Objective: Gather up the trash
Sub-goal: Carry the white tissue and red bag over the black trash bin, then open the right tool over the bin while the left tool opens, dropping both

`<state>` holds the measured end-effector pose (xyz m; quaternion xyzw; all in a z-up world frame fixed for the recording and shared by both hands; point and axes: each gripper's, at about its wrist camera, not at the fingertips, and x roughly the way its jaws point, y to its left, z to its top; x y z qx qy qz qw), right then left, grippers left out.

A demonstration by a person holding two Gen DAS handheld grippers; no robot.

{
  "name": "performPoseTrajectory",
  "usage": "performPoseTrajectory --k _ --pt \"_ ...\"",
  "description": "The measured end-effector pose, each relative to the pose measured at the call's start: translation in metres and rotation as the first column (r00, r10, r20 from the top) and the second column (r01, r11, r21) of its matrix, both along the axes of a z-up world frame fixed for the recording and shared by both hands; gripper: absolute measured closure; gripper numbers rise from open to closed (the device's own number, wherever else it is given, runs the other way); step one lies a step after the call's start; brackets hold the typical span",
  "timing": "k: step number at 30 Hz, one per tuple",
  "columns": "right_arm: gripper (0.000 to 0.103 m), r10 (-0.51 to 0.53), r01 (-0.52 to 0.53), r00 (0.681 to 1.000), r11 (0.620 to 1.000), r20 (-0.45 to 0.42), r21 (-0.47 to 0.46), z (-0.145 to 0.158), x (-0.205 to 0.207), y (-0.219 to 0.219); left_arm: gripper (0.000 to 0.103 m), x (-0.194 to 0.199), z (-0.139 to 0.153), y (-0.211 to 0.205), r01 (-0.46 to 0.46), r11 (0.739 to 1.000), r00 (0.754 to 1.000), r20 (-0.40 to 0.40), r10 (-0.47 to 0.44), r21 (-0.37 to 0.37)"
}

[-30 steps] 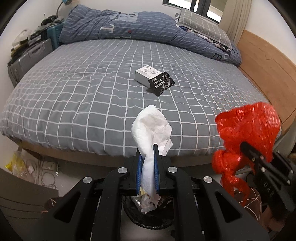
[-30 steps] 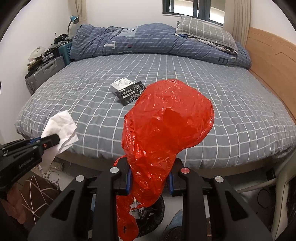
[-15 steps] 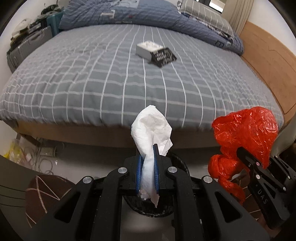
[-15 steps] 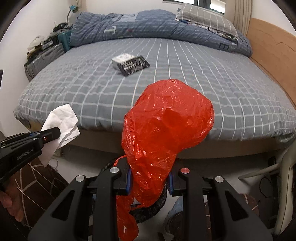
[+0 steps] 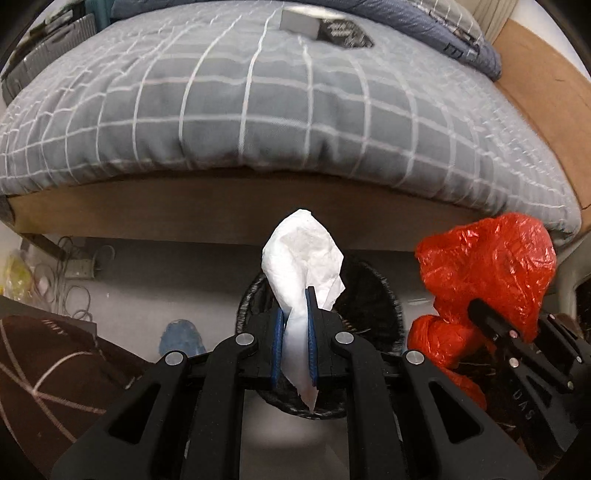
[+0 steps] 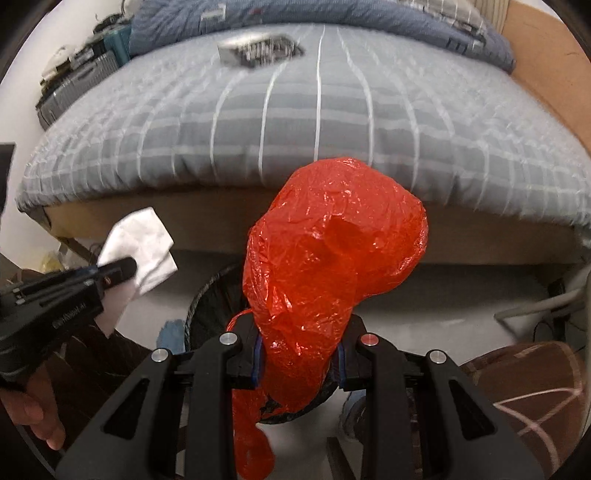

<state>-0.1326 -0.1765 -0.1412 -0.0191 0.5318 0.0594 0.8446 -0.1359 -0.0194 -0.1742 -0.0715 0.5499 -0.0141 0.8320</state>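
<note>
My left gripper (image 5: 295, 314) is shut on a crumpled white tissue (image 5: 301, 258) that sticks up above its blue pads and hangs below them. It hovers over a round black trash bin (image 5: 373, 291) on the floor. My right gripper (image 6: 299, 350) is shut on a crumpled red plastic bag (image 6: 332, 243), which bulges above the fingers and trails below. The bin (image 6: 210, 302) shows partly behind the bag in the right wrist view. The red bag (image 5: 491, 266) appears at the right of the left wrist view, the tissue (image 6: 138, 240) at the left of the right one.
A bed with a grey checked cover (image 5: 258, 110) fills the upper part, its wooden side (image 5: 221, 206) close in front. A small box and a dark card (image 5: 325, 26) lie on it. Cables and a power strip (image 5: 74, 266) lie on the floor at the left. Brown patterned slippers (image 5: 48, 369) are near the bin.
Both grippers have dropped from above the bed's edge to low over the bin, still holding the tissue and the red bag. The bed now sits higher in both views.
</note>
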Motion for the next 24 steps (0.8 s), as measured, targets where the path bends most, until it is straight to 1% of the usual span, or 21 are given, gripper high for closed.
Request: performPoseTrajectory --k 2,5,6,8,11,15,18,20,22,24 --pt "0.077 0.005 -0.005 1.0 1.0 -0.025 -0.01 -0.013 0.005 0.004 0.092 0.004 -0.01 0.003 -0.003 1.0 1.0 -0.01 0.003 -0.004" --pt "0.076 0.007 -0.01 0.998 0.999 -0.062 -0.05 -0.033 0.011 0.008 0.092 0.008 -0.021 0.004 0.0 0.999 1.0 -0.014 0.0 0.032" --pt "0.076 0.006 -0.01 0.996 0.999 -0.09 -0.049 -0.043 0.015 0.009 0.092 0.011 -0.028 0.005 -0.003 0.999 1.0 -0.028 0.004 0.037" --pt "0.076 0.003 -0.009 0.994 0.999 -0.111 -0.05 -0.052 0.02 0.011 0.092 0.015 -0.043 0.007 -0.006 1.0 0.998 -0.067 0.007 0.028" --pt "0.076 0.011 -0.019 0.99 0.998 -0.141 -0.053 -0.068 0.03 0.016 0.092 0.019 -0.06 0.01 -0.004 0.999 0.994 -0.105 0.008 0.039" --pt "0.075 0.027 -0.035 0.981 0.999 -0.193 -0.038 -0.088 0.037 0.024 0.092 0.025 -0.067 0.017 -0.026 0.999 0.993 -0.113 0.031 0.045" --pt "0.072 0.057 -0.067 0.978 0.997 -0.199 -0.041 -0.096 0.041 0.032 0.092 0.027 -0.07 0.025 -0.043 0.998 0.991 -0.122 0.048 0.048" --pt "0.066 0.067 -0.076 0.976 0.996 -0.206 -0.037 -0.101 0.042 0.033 0.092 0.027 -0.073 0.029 -0.051 0.997 0.99 -0.128 0.057 0.051" --pt "0.055 0.07 -0.079 0.975 0.996 -0.212 -0.037 -0.106 0.045 0.034 0.092 0.027 -0.072 0.032 -0.054 0.997 0.99 -0.13 0.061 0.057" --pt "0.05 0.078 -0.09 0.975 0.995 -0.209 -0.048 -0.108 0.042 0.037 0.092 0.027 -0.071 0.033 -0.053 0.997 0.99 -0.129 0.061 0.061"
